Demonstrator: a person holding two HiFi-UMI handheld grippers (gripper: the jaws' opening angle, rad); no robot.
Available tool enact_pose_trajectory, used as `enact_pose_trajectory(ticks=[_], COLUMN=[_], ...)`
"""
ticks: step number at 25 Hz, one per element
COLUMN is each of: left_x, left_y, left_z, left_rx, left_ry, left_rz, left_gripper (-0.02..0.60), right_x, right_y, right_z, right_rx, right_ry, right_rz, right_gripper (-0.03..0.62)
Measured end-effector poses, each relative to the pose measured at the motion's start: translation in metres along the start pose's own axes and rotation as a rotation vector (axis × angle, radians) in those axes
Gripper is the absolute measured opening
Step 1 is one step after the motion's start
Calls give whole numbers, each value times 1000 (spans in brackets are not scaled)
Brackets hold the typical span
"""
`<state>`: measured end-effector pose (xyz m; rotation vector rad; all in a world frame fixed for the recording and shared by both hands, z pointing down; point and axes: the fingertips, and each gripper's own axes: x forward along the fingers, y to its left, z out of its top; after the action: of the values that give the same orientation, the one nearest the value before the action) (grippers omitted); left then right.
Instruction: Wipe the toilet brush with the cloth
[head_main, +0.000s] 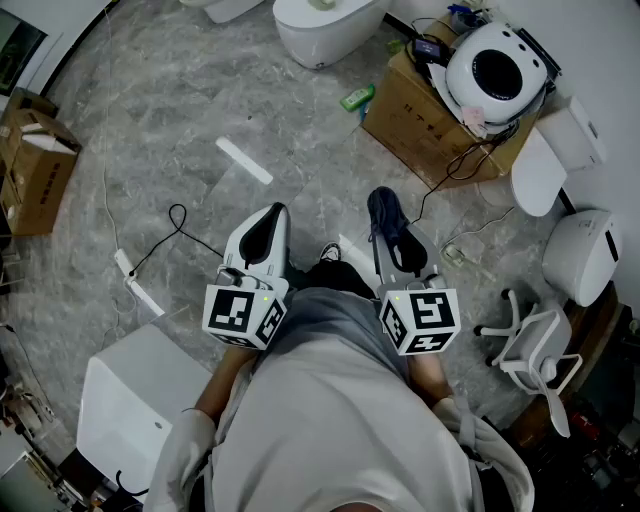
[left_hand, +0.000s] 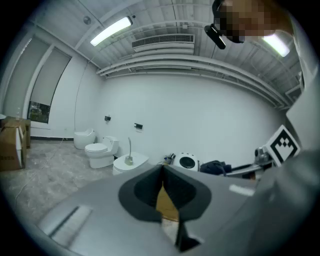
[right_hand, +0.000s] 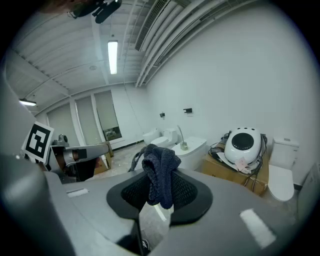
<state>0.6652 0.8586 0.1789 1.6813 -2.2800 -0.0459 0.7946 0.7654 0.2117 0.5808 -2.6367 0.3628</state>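
Pinched cloth (right_hand: 160, 170) in right gripper (head_main: 388, 215), had left gripper (left_hand: 162, 185) closed and empty, faced upright toilet brush (right_hand: 184, 145) far ahead, seemingly nearer right.

Dark navy knitted cloth (right_hand: 160, 175), ribbed weave throughout, between the jaws of the light grey plastic right gripper (right_hand: 156, 162). Black textured pads inside those jaws. Same matte grey shell and black pads on the matching left gripper (left_hand: 162, 170). Black-and-white square marker patterns on the cube at the rear of each. Ahead of the jaws, a glossy white toilet (right_hand: 192, 150) with a slim pale grey toilet brush (right_hand: 181, 137) on top. Right of the right gripper, a brown cardboard box (right_hand: 232, 172) and a round white appliance (right_hand: 244, 145) with a black face. Beneath both grippers, a grey marbled stone floor (head_main: 150, 120).
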Motion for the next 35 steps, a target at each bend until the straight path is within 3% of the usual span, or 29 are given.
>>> enact_pose_trajectory(ticks=[8, 13, 16, 23, 35], left_x=[11, 17, 22, 50, 138], left_y=[-8, -6, 2, 28, 109], left_z=[5, 3, 2, 1, 42], left_rx=[9, 9, -7, -49, -57], left_ry=[-6, 12, 24, 31, 32], left_rz=[15, 27, 38, 41, 18], left_gripper=[0, 0, 0, 0, 0], right_x=[3, 11, 19, 54, 165], right_y=[-13, -23, -26, -31, -30], right_z=[3, 5, 10, 17, 81], right_rx=[3, 104, 94, 80, 56], right_ry=[-4, -13, -11, 32, 42], right_rz=[25, 67, 75, 66, 59], right_gripper=[86, 88, 90, 92, 92])
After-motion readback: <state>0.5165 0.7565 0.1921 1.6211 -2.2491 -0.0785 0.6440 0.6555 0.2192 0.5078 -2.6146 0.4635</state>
